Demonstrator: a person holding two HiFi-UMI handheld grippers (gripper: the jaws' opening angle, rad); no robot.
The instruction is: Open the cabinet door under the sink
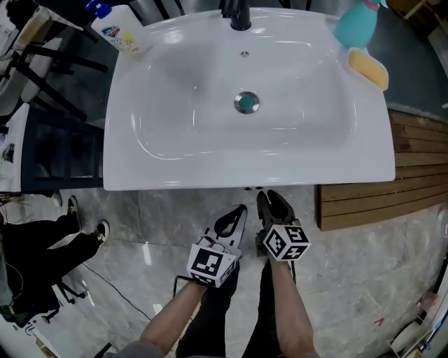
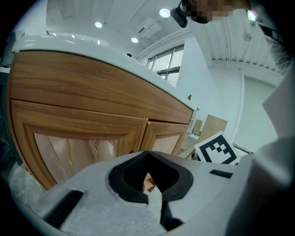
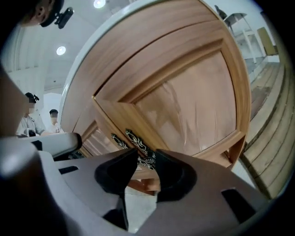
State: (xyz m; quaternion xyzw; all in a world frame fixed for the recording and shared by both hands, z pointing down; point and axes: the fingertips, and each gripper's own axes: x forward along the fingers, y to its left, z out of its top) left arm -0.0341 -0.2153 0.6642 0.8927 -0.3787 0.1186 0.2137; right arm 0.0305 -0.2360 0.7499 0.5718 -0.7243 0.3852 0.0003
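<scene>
The wooden cabinet under the white sink [image 1: 175, 164] has two panelled doors. In the left gripper view they are the left door [image 2: 78, 138] and the right door [image 2: 168, 138], and both look closed. In the right gripper view, dark ornate handles [image 3: 134, 140] sit where the doors meet, beside the right door [image 3: 189, 97]. My right gripper [image 3: 146, 156] is open by a narrow gap, with a handle just beyond its tips, and I cannot tell if they touch. My left gripper [image 2: 148, 157] is shut on nothing, a little back from the doors. In the head view the left gripper [image 1: 238, 213] and right gripper [image 1: 274, 201] hang side by side below the sink's front edge.
A faucet [image 1: 240, 14], a white bottle [image 1: 120, 29], a teal bottle [image 1: 355, 24] and a yellow sponge [image 1: 369, 68] sit on the sink. A slatted wooden platform [image 1: 364, 196] lies right, a black rack [image 1: 56, 143] left. People [image 3: 32, 120] stand far left.
</scene>
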